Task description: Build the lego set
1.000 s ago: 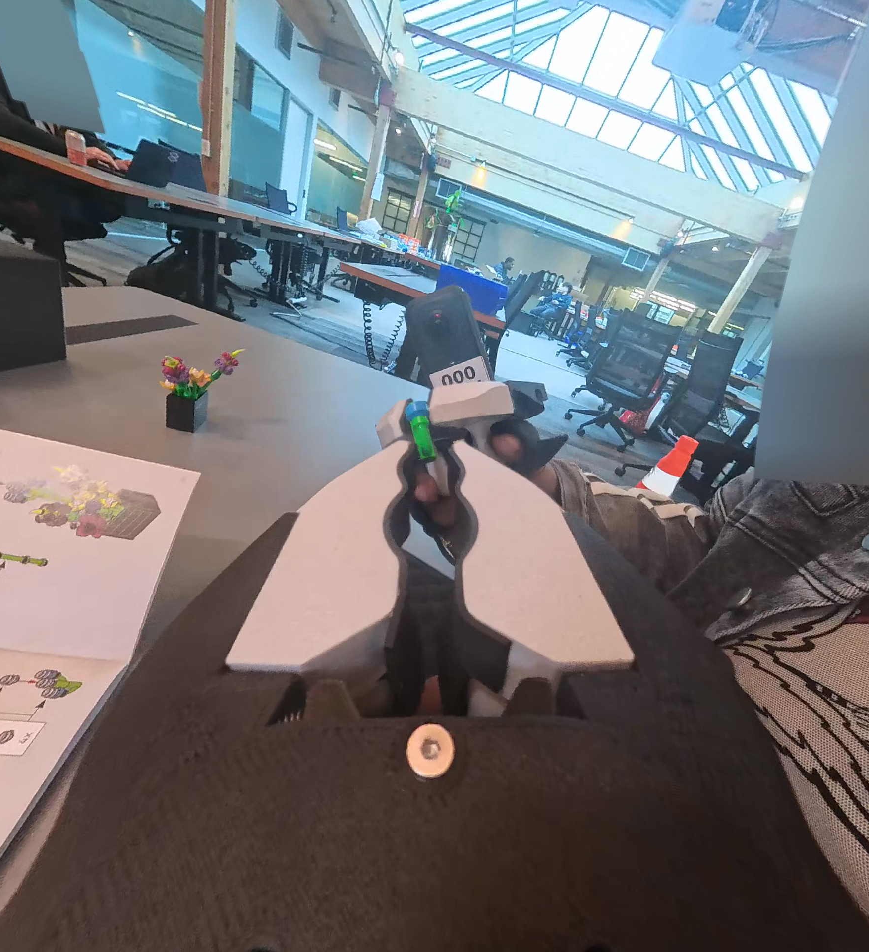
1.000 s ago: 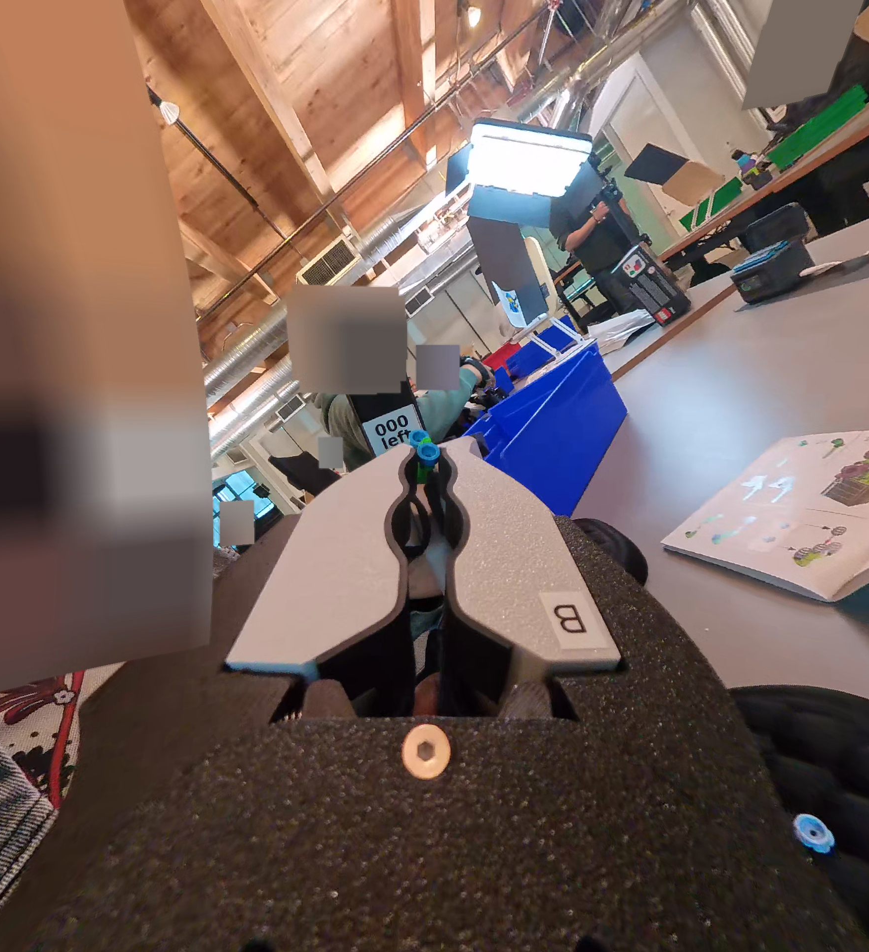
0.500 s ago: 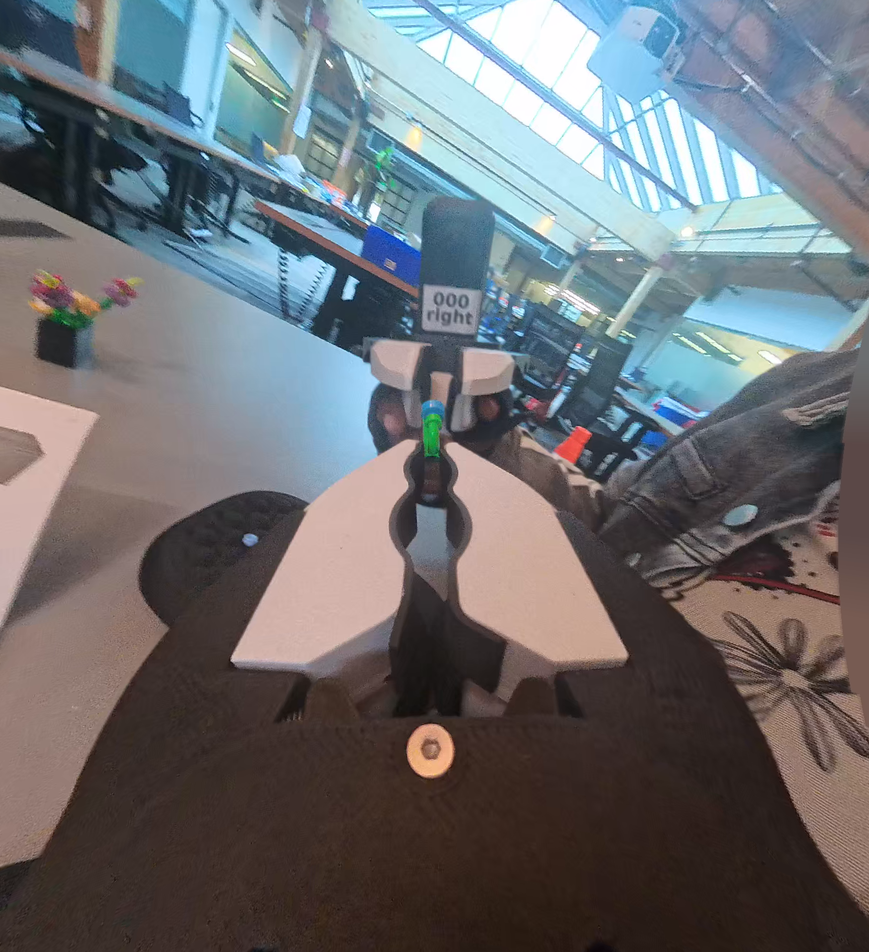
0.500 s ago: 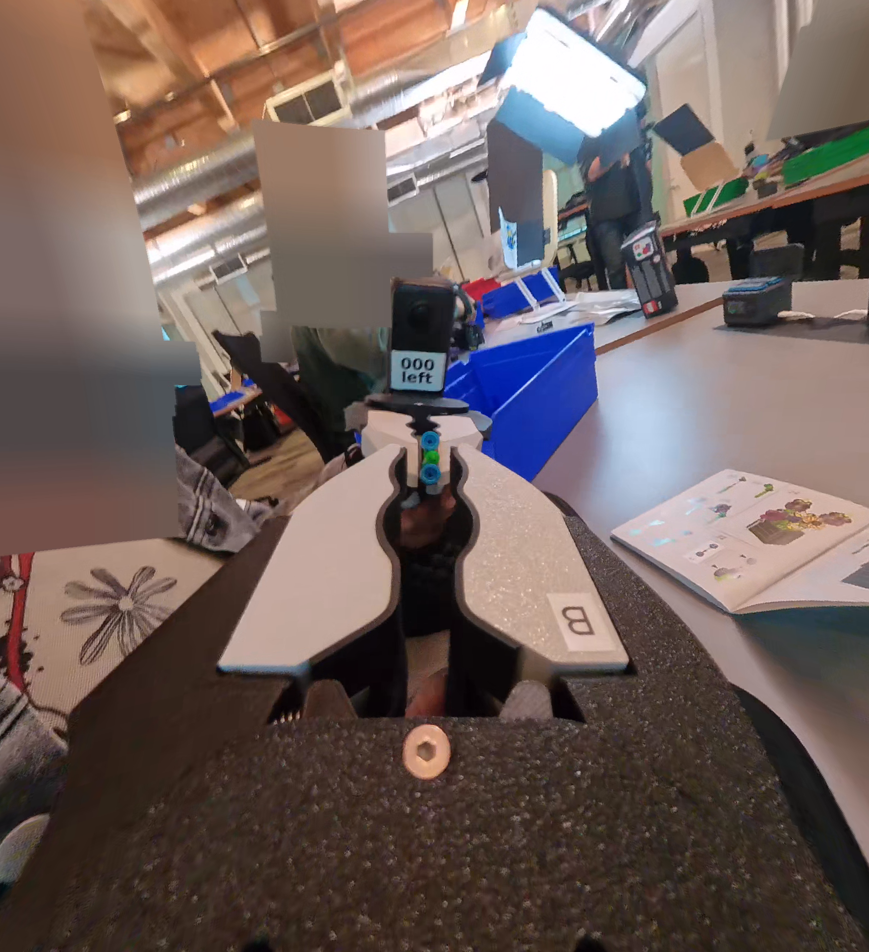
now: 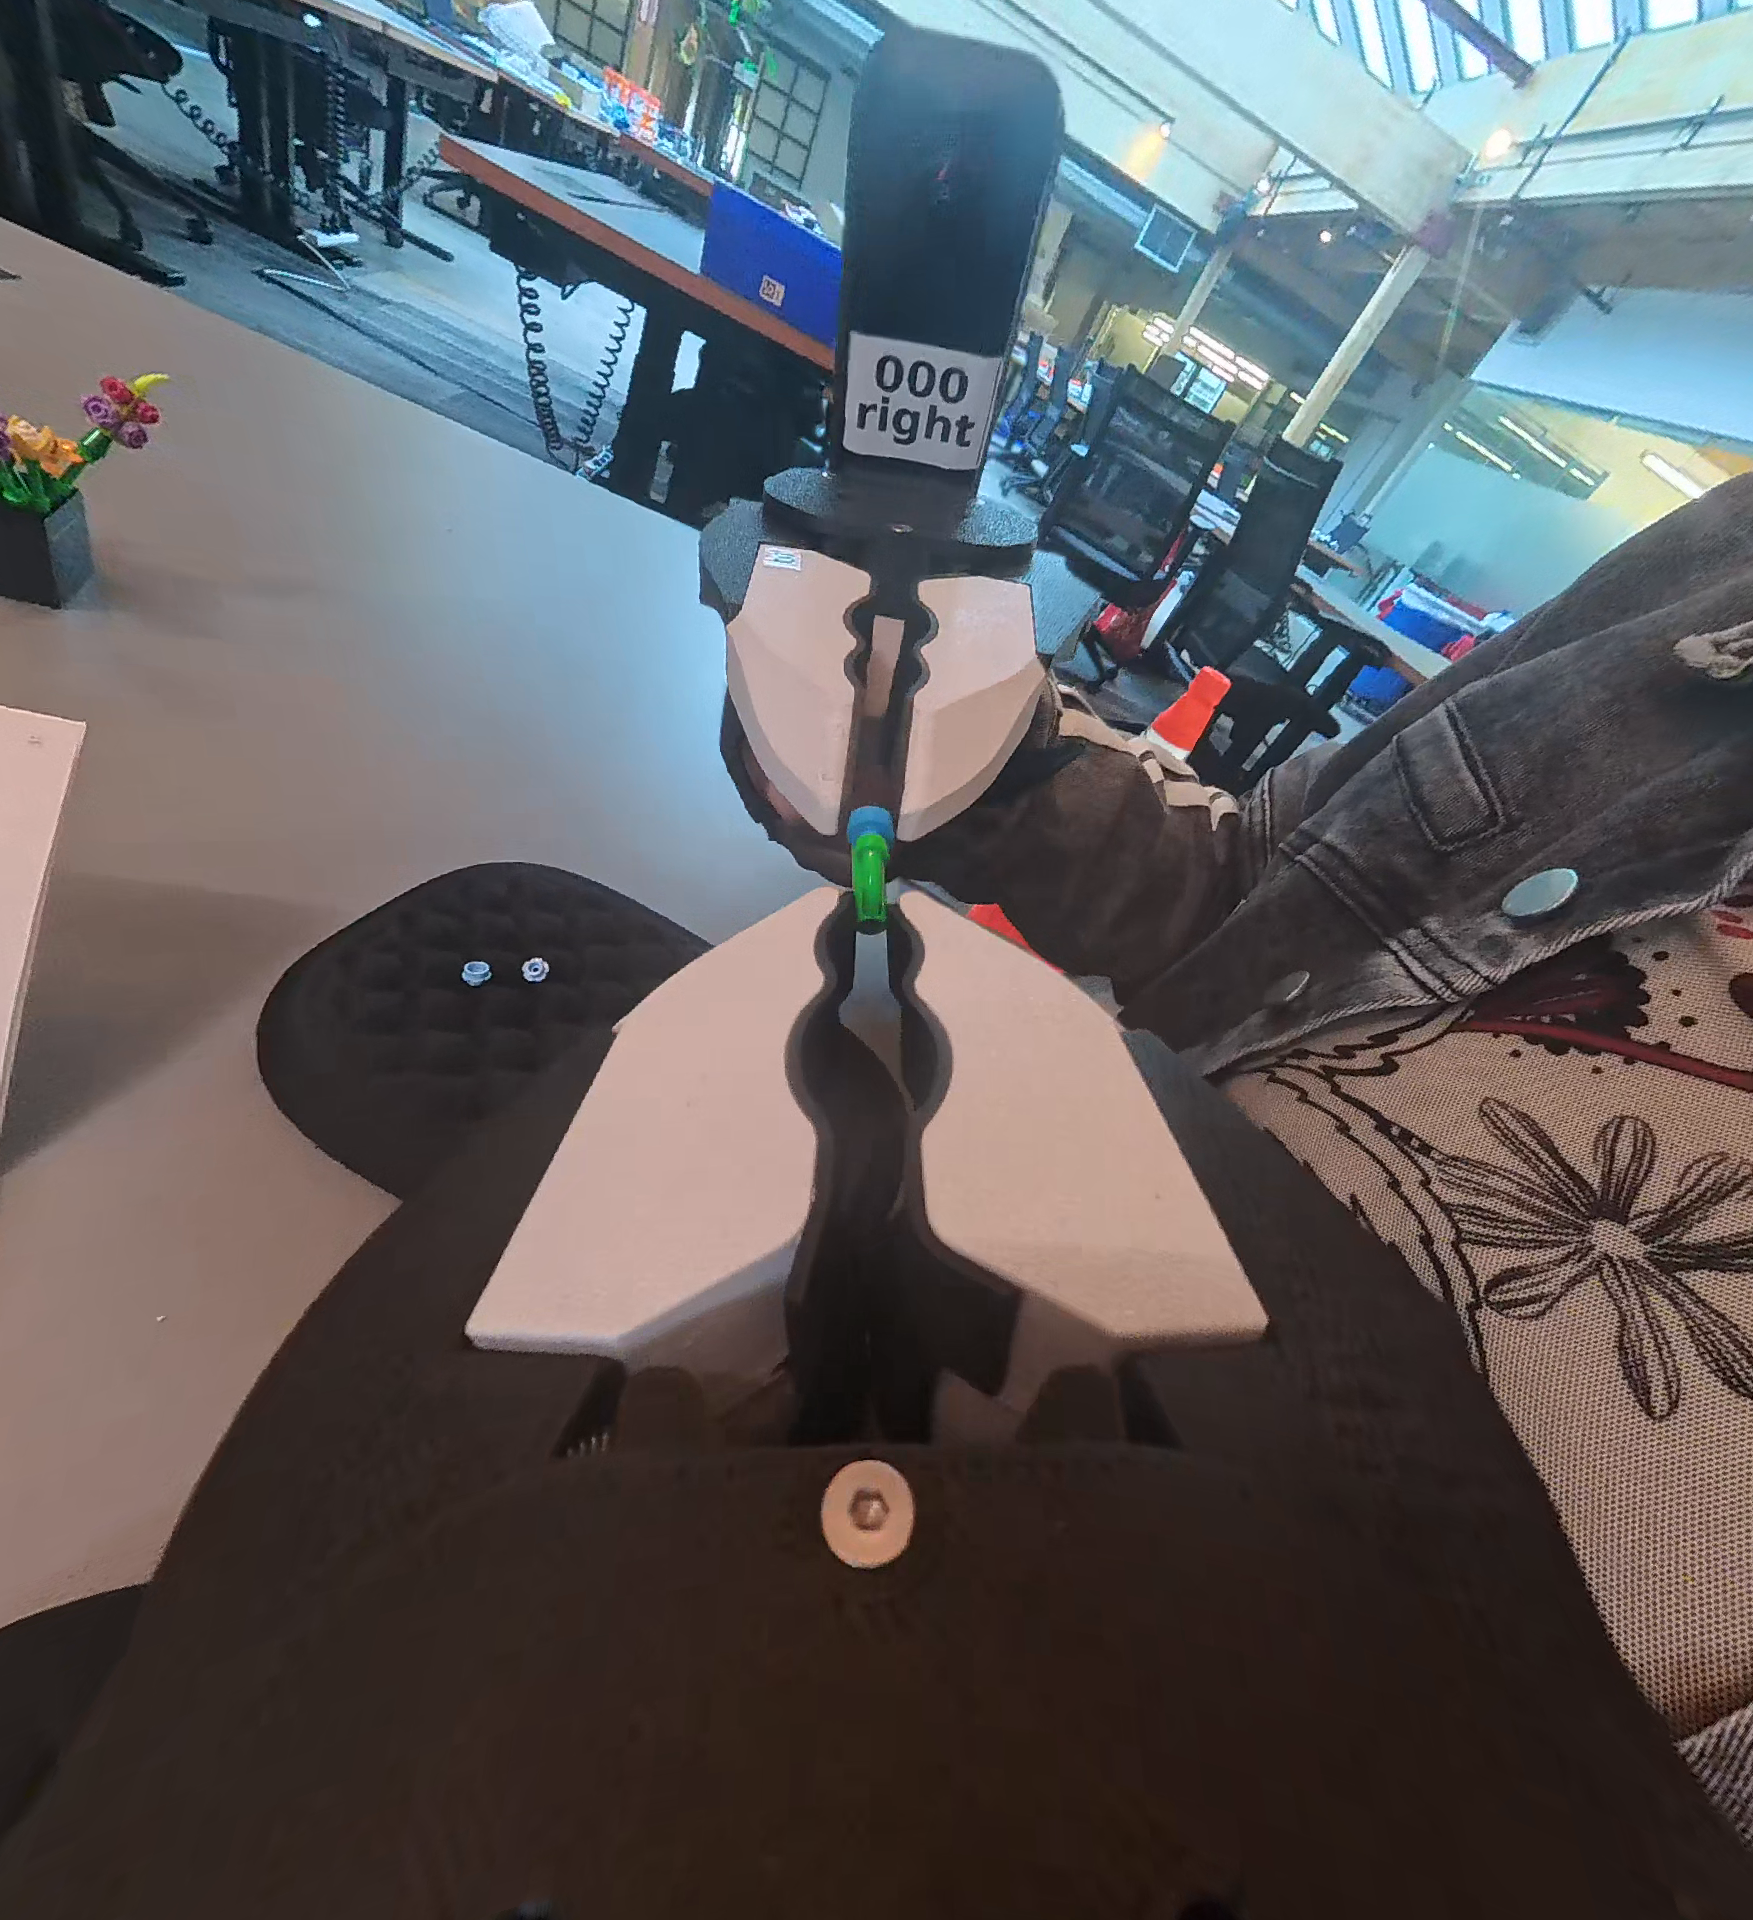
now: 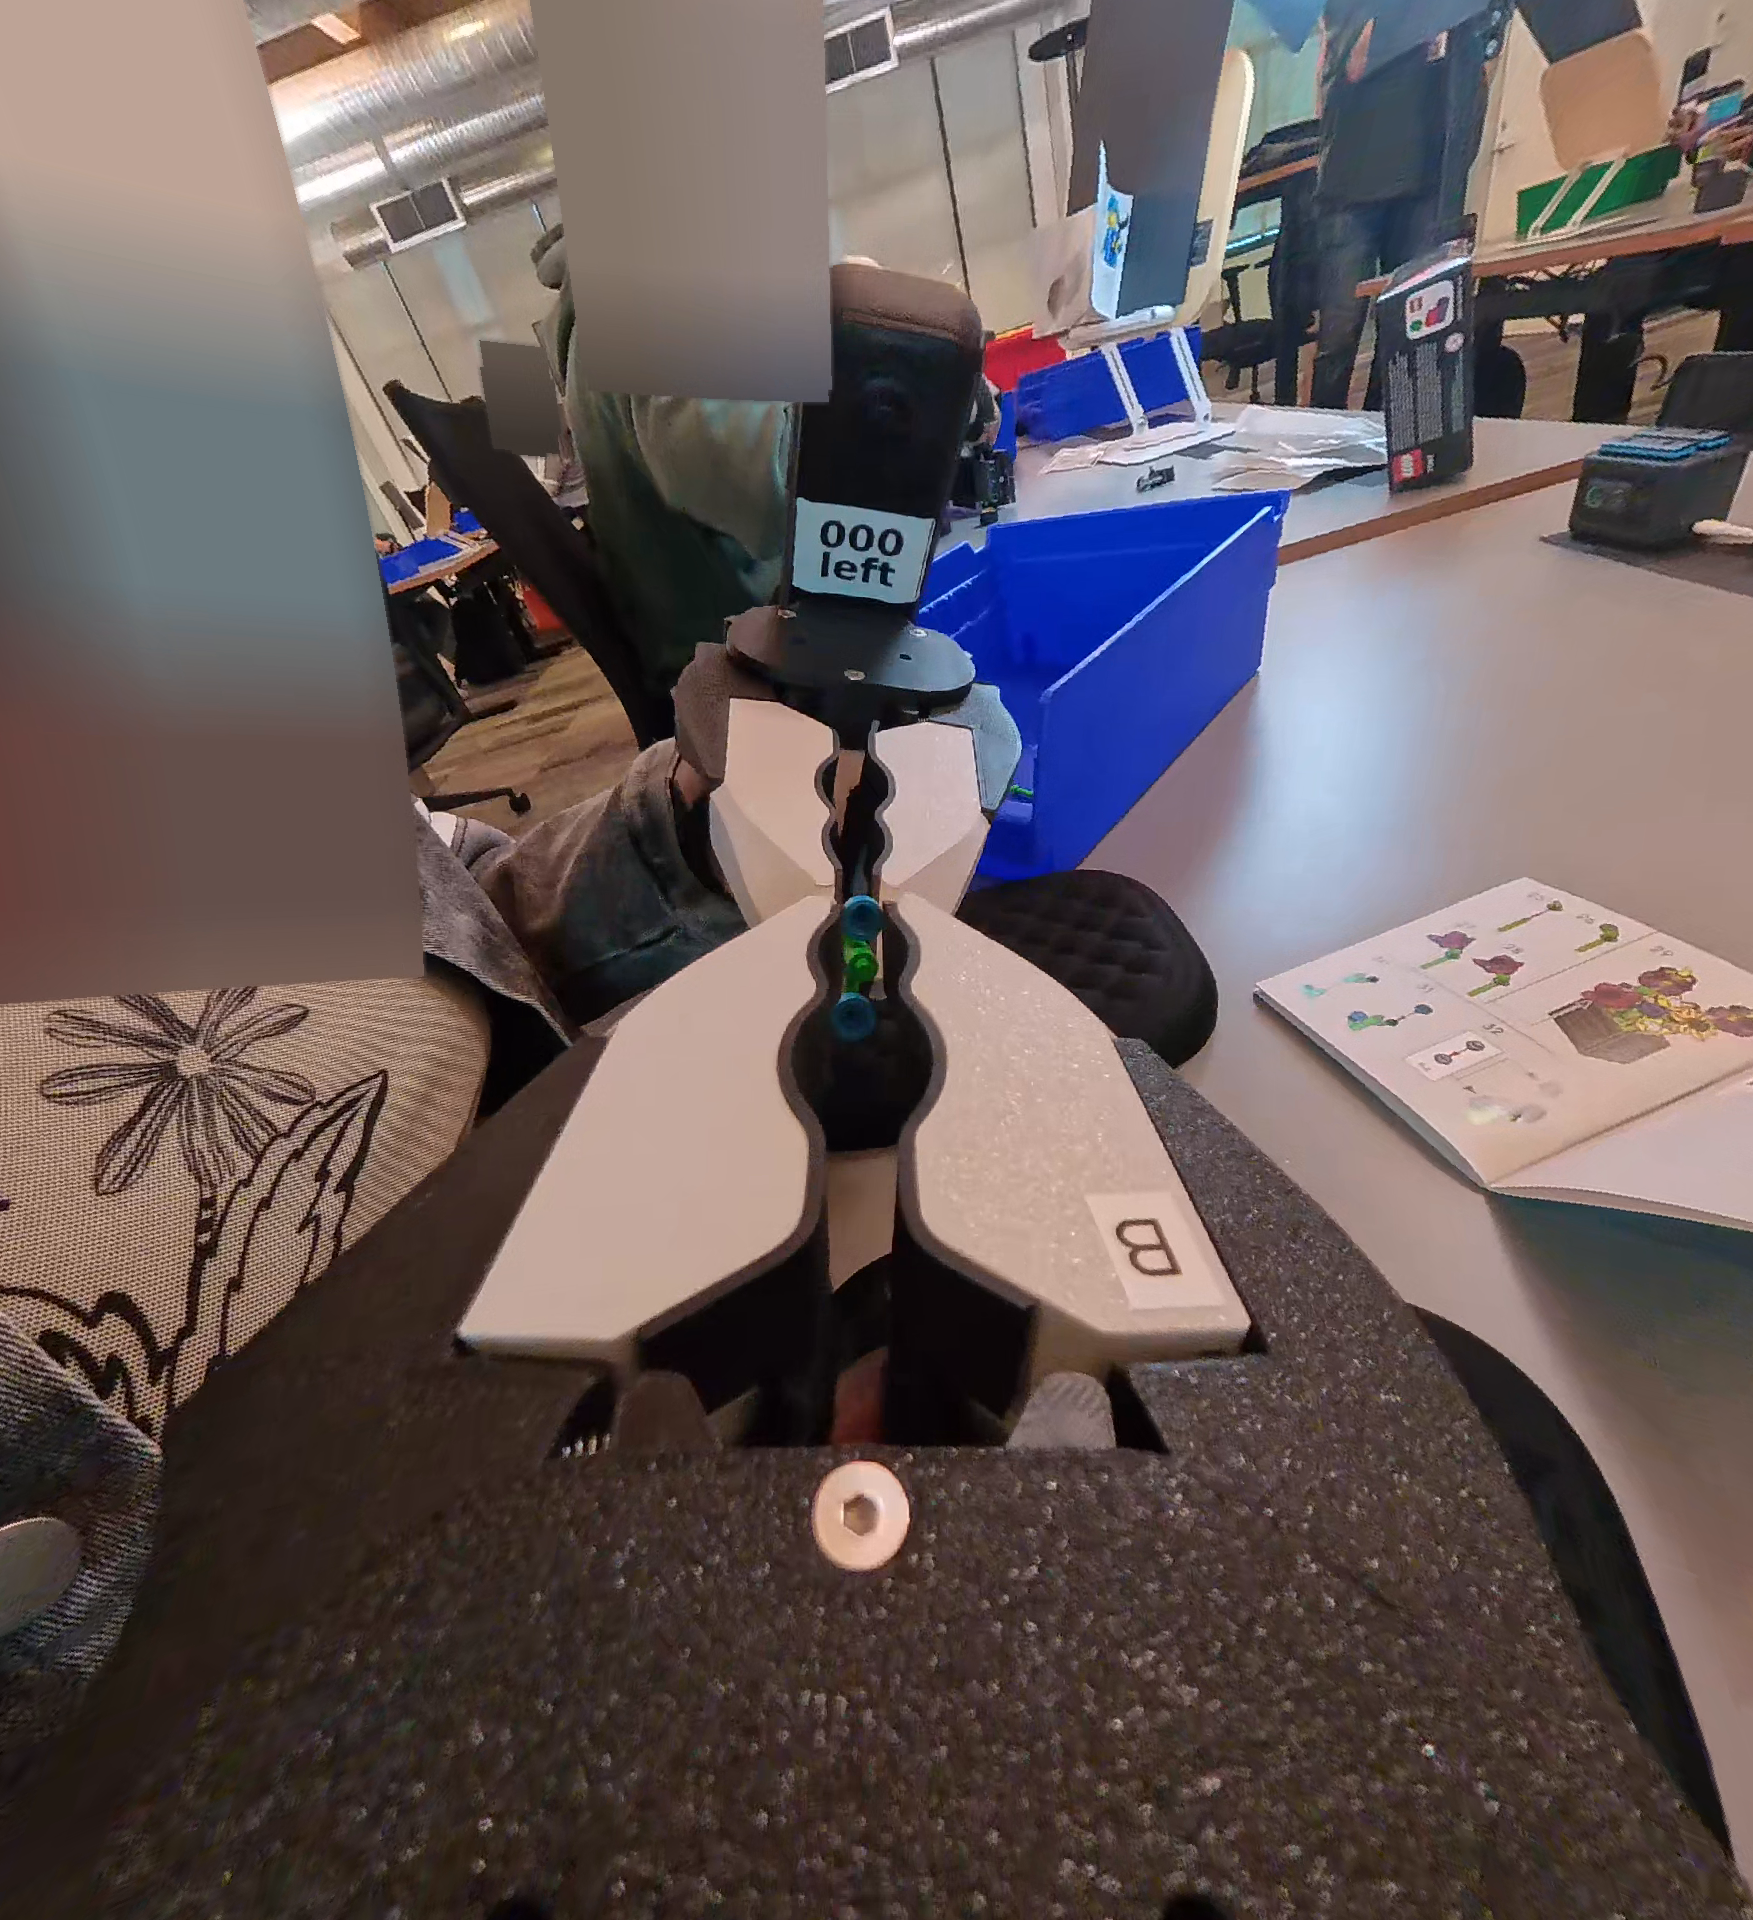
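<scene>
A small lego stem, green [image 5: 867, 881] with a blue end [image 5: 870, 828], is held between my two grippers, which meet tip to tip above the table edge. My left gripper [image 5: 867, 912] is shut on its green end. My right gripper [image 5: 872, 831] faces it and is shut on the blue end. In the right wrist view the stem [image 6: 859, 961] lies in my right gripper's [image 6: 859, 920] finger gap, blue at both ends, with the left gripper [image 6: 856, 878] just beyond. A finished lego flower pot [image 5: 20, 499] stands far left.
A black pad [image 5: 456, 1018] bears two small grey pieces [image 5: 477, 972]. The open instruction booklet [image 6: 1578, 1039] lies on the grey table [image 5: 332, 675]. A blue bin [image 6: 1142, 644] stands behind the pad [image 6: 1090, 956]. A person's denim sleeve [image 5: 1423, 810] is close on one side. Only a small space, under 4 cm, lies between the two pairs of fingers. Both grippers' tips are roughly 35 cm from the finished lego flower pot [image 5: 20, 499].
Both grippers have swung to face each other squarely and come closer, tip to tip. The views have tilted down toward the table. The stem stays held.
</scene>
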Available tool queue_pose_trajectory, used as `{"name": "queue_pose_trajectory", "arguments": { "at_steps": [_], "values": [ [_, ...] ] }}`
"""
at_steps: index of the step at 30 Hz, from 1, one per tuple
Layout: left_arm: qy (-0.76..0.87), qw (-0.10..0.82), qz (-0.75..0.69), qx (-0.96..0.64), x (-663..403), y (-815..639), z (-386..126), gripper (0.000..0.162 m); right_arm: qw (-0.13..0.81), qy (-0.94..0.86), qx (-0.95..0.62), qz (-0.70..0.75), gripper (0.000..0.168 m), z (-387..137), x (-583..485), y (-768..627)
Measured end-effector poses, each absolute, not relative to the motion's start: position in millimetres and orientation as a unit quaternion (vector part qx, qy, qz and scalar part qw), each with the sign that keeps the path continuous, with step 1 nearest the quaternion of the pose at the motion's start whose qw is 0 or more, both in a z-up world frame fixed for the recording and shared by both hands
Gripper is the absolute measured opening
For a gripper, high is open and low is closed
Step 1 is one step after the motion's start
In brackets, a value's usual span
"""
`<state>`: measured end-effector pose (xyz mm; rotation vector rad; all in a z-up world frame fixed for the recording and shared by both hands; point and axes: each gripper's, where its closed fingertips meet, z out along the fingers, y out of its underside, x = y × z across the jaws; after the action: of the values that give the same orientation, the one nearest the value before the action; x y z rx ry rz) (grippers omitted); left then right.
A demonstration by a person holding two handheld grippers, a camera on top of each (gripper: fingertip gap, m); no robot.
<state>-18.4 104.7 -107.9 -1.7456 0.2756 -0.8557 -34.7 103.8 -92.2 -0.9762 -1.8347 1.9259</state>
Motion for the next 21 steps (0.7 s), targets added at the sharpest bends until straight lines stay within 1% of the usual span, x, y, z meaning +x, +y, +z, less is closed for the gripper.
{"name": "queue_pose_trajectory", "arguments": {
  "at_steps": [4, 9, 21],
  "values": [
    [0.123, 0.573, -0.358, -0.727, -19.4, 104.8, -101.0, 0.009, 0.154, -0.631, -0.338, 0.681, 0.006, -91.2, -33.6, 104.4],
    [0.131, 0.585, -0.344, -0.722, -20.8, 104.6, -102.1, 0.006, 0.154, -0.632, -0.337, 0.681, 0.006, -94.0, -33.2, 101.9],
    [0.149, 0.559, -0.309, -0.755, -20.2, 105.5, -114.9, 0.006, 0.173, -0.676, -0.337, 0.633, 0.006, -105.7, -33.3, 100.7]
  ]
}}
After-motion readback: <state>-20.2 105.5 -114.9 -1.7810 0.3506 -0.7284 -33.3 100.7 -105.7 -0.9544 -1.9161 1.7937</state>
